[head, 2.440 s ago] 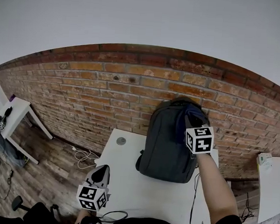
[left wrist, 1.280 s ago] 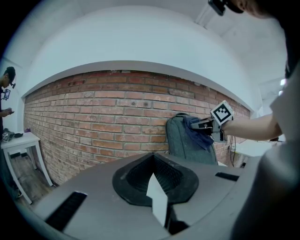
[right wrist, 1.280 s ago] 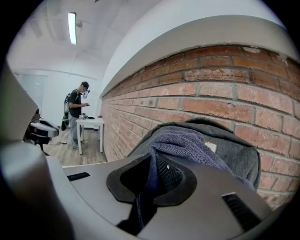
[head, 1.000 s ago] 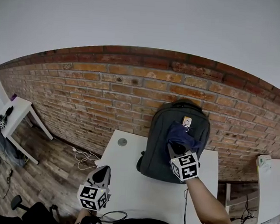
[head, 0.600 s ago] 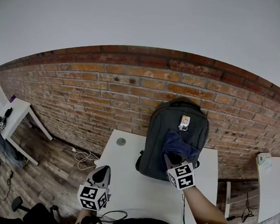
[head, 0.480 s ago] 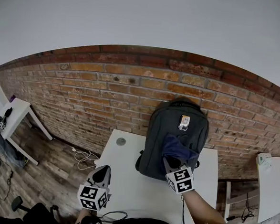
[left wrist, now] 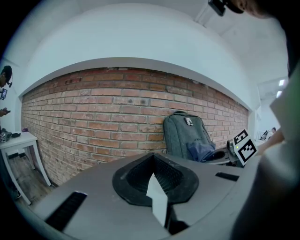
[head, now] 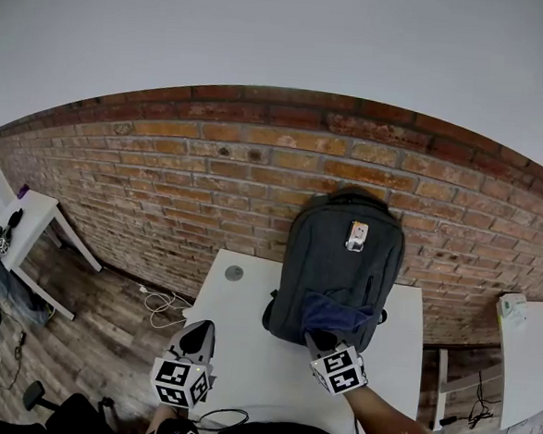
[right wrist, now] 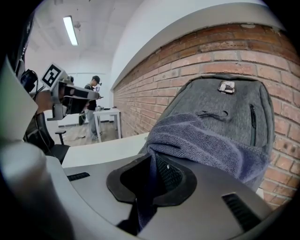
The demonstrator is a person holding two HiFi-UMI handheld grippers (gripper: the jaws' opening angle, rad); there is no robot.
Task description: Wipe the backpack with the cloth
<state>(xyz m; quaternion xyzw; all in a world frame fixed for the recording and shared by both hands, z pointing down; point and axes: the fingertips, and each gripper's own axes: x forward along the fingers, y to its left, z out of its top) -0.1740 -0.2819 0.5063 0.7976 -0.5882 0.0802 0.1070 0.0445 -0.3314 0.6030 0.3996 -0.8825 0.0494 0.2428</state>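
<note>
Red-brown brick wall (head: pixel 210 170) backs a white table (head: pixel 243 358), where one grey backpack (head: pixel 329 262) stands upright at the table's 12 o'clock, leaning on the brick. One small label patch (head: pixel 355 235) sits high on its front; its print is too small to read. One blue cloth (head: pixel 336 311) presses against the pack's lower front, at its 6 o'clock, pinched in the closed jaws of the right gripper (head: pixel 323 338). Half a second ago cloth and gripper were higher on the pack, and earlier at its top. The left gripper (head: pixel 196 331), the second of two, hangs at 7 o'clock off the table's near corner, jaws together on nothing.
</note>
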